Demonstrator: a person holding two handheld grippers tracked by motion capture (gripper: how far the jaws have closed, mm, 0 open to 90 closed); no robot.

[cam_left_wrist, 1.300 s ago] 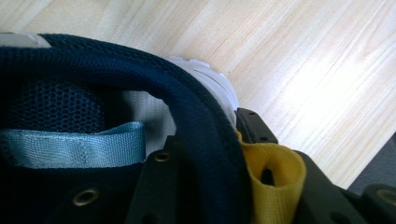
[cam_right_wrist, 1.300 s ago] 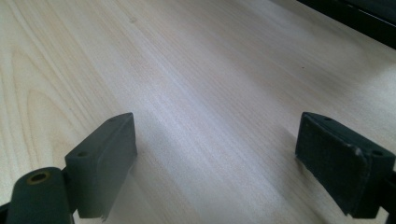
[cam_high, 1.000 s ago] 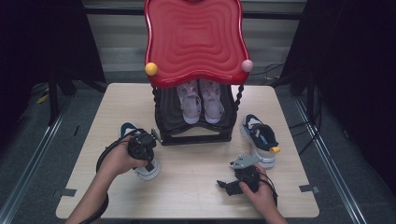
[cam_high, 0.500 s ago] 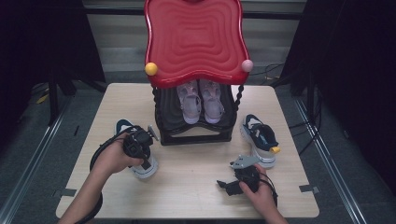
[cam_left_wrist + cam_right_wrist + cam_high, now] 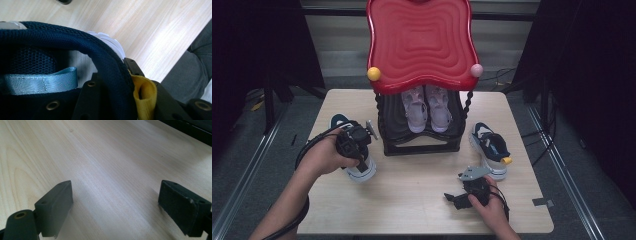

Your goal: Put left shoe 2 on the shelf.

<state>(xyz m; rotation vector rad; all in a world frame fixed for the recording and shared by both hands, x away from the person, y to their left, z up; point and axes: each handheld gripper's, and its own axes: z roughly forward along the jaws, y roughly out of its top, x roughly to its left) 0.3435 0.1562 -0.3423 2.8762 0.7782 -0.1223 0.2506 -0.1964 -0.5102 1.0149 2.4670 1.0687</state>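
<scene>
A navy sneaker with a white sole (image 5: 362, 170) is at the table's left, its toe pointing to the far left. My left gripper (image 5: 360, 159) is shut on its heel collar. In the left gripper view the padded navy collar (image 5: 100, 57) runs between the two black jaws of the left gripper (image 5: 122, 100), with the yellow heel tab (image 5: 143, 95) against the outer jaw and a light blue tongue loop (image 5: 40, 82) inside the shoe. The matching sneaker (image 5: 489, 147) stands at the right. My right gripper (image 5: 457, 197) rests near the front edge, and the right gripper (image 5: 116, 205) stands open over bare wood.
A black shoe rack (image 5: 422, 142) stands at mid-table with a pair of pale pink shoes (image 5: 427, 107) on it, under a red wavy top (image 5: 419, 45) with a yellow ball (image 5: 374, 73) and a pink ball (image 5: 476, 70). The wooden table (image 5: 412, 200) ends close to both hands.
My left hand has risen with the navy sneaker, lifting its heel off the table and drifting slightly toward the rack. The right hand has kept still.
</scene>
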